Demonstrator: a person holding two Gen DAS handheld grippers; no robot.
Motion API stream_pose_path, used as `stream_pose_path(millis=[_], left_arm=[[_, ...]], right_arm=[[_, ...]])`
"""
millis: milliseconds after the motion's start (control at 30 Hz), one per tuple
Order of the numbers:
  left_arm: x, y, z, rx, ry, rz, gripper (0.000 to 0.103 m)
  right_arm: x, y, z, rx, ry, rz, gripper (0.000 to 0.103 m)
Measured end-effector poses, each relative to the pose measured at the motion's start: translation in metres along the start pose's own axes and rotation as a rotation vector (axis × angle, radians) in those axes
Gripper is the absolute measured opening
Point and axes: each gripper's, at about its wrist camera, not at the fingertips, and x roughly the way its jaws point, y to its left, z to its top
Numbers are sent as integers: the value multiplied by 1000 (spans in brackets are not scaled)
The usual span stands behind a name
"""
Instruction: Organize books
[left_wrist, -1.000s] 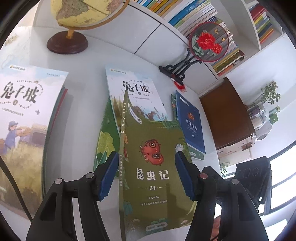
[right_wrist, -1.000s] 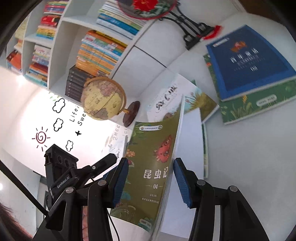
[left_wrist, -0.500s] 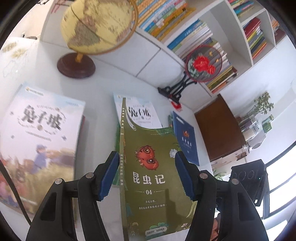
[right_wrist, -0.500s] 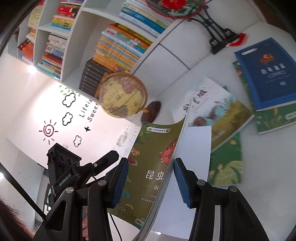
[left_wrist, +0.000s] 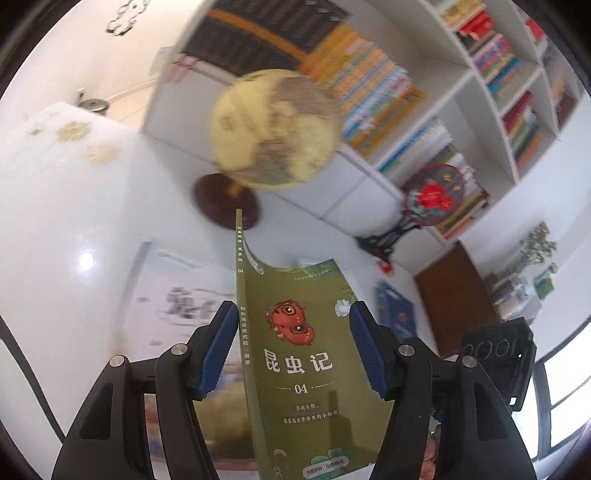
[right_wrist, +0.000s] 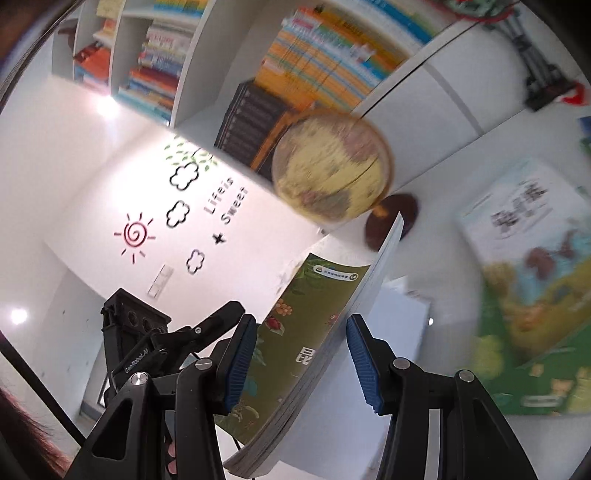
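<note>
- While I hold one gripper in each hand, the green book (left_wrist: 306, 354) stands up on its edge in the air, in front of the globe (left_wrist: 273, 129) and lower than it.
- My left gripper (left_wrist: 293, 350) is spread wide. The spine of the green book is just beside its left pad (left_wrist: 218, 350) but apart from it, and the front cover fills the gap toward the other pad.
- My right gripper (right_wrist: 299, 365) is also spread wide. The page edges of the green book (right_wrist: 306, 332) run between its two pads, and the top corner reaches up to the brown foot of the globe (right_wrist: 332, 166).
- I cannot tell which part of the grippers carries the book.
- On the white table (left_wrist: 74, 221), in front of the globe, a pale picture book (left_wrist: 184, 295) lies flat; it is blurred.
- To the right of the globe, a round red fan (left_wrist: 432, 195) stands on a black stand, and nearer to me from the fan a blue book (left_wrist: 397, 314) lies flat.
- Behind the globe is a white shelf (left_wrist: 369, 92) full of books.
</note>
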Motion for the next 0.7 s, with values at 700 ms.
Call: stream_pose_path(millis=[700], left_arm=[[37, 106, -19, -154, 126, 110, 59]], right_arm=[[84, -29, -43, 84, 173, -179, 50]])
